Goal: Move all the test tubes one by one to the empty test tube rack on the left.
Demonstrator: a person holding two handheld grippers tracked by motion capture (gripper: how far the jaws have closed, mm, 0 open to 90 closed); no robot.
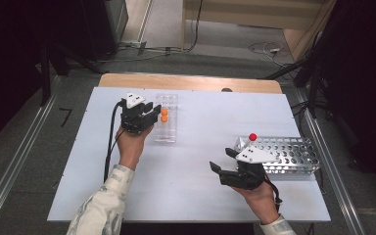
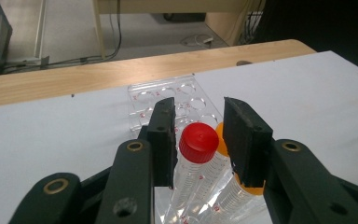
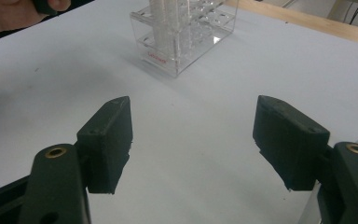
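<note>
Light falls evenly from above on the white table (image 1: 191, 186) – shadows stay soft and faint. Room edges sink into darkness; all pictures look slightly soft, grainy.

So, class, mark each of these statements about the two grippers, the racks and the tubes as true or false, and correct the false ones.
1. The right gripper is open, with nothing between its jaws. True.
2. The clear rack holds orange caps. True.
3. The metal rack lies beside the left gripper. False: it lies beside the right gripper.
4. The metal rack's tube has a blue cap. False: the cap is red.
5. A red-capped tube stands between the left gripper's jaws. True.
</note>
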